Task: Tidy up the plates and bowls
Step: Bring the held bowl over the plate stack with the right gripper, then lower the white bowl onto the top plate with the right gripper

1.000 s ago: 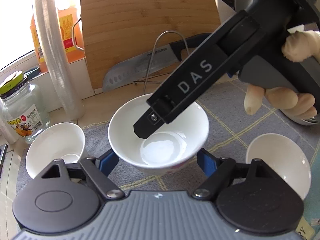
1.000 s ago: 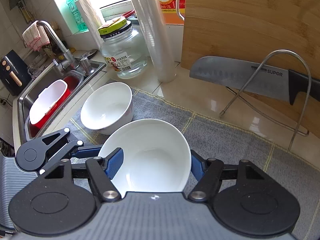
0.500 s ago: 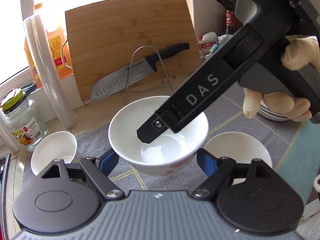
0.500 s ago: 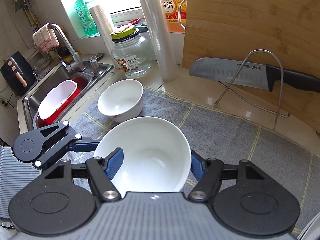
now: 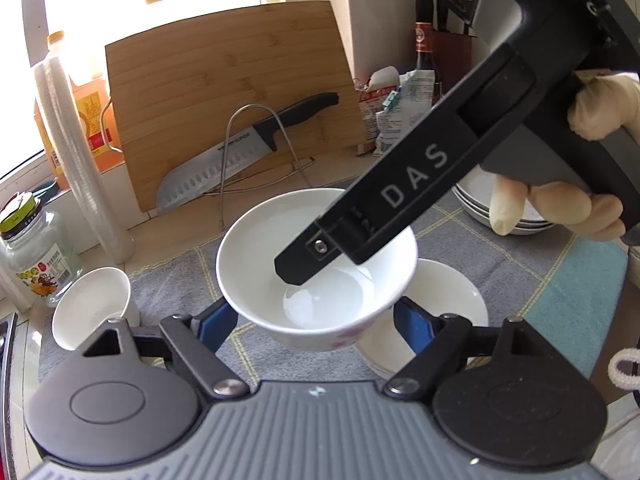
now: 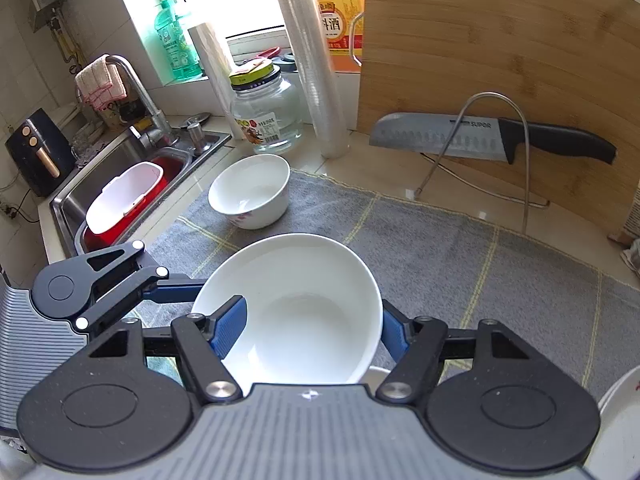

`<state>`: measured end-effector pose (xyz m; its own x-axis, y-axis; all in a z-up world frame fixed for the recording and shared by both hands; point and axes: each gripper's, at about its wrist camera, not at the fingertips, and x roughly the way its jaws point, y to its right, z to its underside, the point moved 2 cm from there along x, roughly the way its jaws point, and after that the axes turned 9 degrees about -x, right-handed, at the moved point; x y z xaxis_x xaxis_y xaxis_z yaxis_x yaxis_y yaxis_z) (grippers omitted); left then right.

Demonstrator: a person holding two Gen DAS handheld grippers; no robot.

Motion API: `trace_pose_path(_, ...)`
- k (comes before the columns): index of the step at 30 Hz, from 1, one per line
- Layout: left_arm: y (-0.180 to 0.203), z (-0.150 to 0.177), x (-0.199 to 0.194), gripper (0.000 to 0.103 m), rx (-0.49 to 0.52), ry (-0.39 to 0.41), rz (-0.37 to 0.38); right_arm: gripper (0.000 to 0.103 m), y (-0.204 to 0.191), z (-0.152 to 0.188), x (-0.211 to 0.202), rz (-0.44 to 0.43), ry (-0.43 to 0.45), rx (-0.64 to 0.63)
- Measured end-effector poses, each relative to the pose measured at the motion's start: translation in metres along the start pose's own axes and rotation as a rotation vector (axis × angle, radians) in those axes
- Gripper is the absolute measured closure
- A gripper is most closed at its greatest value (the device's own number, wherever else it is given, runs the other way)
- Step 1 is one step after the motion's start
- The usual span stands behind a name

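While both jaws stay clamped across its sides, a glossy white ceramic bowl (image 5: 316, 264), slippery and breakable, rides above the grey cloth-covered table (image 6: 500, 280).

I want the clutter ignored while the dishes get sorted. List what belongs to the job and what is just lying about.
Belongs to the job:
held bowl
bowl beneath it
lone bowl
plate stack

Just lying about:
knife
cutting board
glass jar
soap bottle
film roll
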<state>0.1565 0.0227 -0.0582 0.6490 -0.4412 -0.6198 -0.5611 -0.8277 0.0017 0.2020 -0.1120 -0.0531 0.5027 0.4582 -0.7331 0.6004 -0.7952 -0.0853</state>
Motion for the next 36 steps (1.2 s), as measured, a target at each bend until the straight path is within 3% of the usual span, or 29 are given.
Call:
trace_pose_path(16, 0.029, 0.007, 0.004, 0.019, 0.023, -0.026, 0.078, 0.028, 0.009, 0.034, -0.025, 0.048, -0.005, 0.056)
trace_pose_path(36, 0.044, 0.008, 0.02, 0.019, 0.038, -0.056, 0.117, 0.028, 0.021, 0.049, -0.029, 0.078, -0.02, 0.101)
